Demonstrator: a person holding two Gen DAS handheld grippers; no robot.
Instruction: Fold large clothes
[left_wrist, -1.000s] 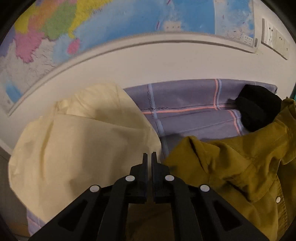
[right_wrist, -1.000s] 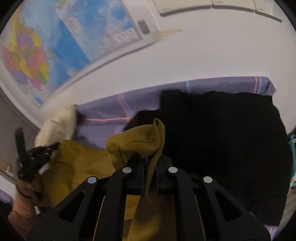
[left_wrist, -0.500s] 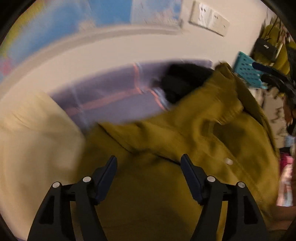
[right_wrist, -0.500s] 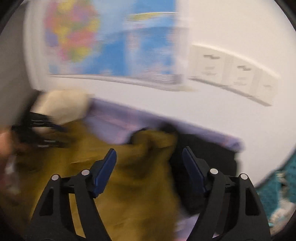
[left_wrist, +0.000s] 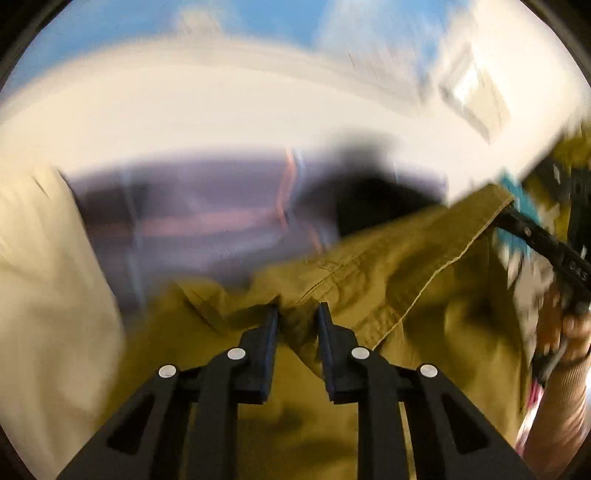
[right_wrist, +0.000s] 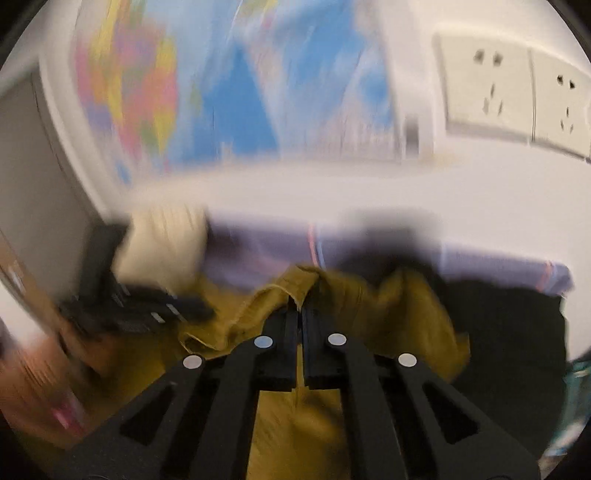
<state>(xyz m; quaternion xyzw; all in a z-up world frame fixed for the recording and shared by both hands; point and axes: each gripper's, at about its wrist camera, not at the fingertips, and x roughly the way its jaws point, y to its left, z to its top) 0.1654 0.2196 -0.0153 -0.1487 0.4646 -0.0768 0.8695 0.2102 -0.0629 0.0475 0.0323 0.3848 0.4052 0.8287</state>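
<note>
The white wall (right_wrist: 332, 192) fills the background of both wrist views, blurred by motion. A colourful map (right_wrist: 221, 92) hangs on it, with a row of white power sockets (right_wrist: 517, 96) to the map's right. Below the wall lies a surface covered in a lilac checked sheet (left_wrist: 207, 221) with pink stripes; whether it is a bed or a table cannot be told.

A pale cream garment (left_wrist: 48, 295) lies on the left of the sheet, and a black garment (right_wrist: 517, 332) lies on the right, partly under the mustard cloth.

The mustard-yellow shirt (left_wrist: 369, 273) is spread across the front of the sheet between those two, bunched and lifted at two places.

The left claw (left_wrist: 297, 317) has just been closing; its jaws stand narrow with a gathered fold of the shirt pressed between the pads. The right claw (right_wrist: 299, 306) has just been closing too, and its jaws are now pinched together on a thin edge of the shirt, which pokes up above the tips.

In the left wrist view the right claw's black body and the person's hand (left_wrist: 569, 332) appear at the far right, with the shirt's hem stretched toward them.
</note>
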